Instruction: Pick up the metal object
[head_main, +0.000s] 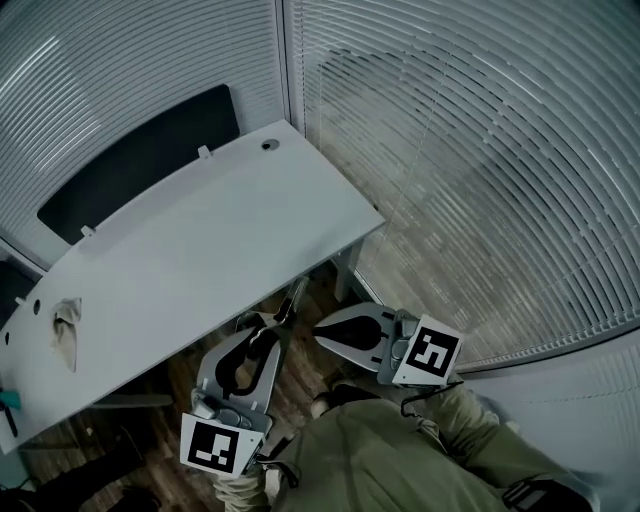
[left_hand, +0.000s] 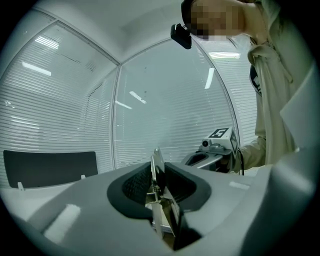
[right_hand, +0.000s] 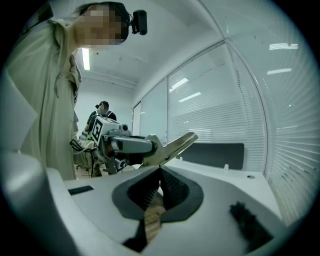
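Note:
A thin flat metal object (left_hand: 158, 164) stands upright between the jaws of my left gripper (left_hand: 159, 181), which is shut on it and holds it in the air below the table's front edge. In the head view the metal object (head_main: 291, 301) pokes out past the left gripper (head_main: 274, 330). My right gripper (head_main: 324, 336) sits just to its right, jaws together with nothing between them. The right gripper view shows the metal object (right_hand: 175, 145) sticking out of the left gripper (right_hand: 126, 145), just beyond the right gripper (right_hand: 160, 175).
A white table (head_main: 210, 250) slants across in front, with a crumpled cloth (head_main: 65, 330) near its left end and a black panel (head_main: 140, 160) behind it. Window blinds (head_main: 460, 150) close off the right side. Wood floor lies below. Another person (right_hand: 102, 114) stands far off.

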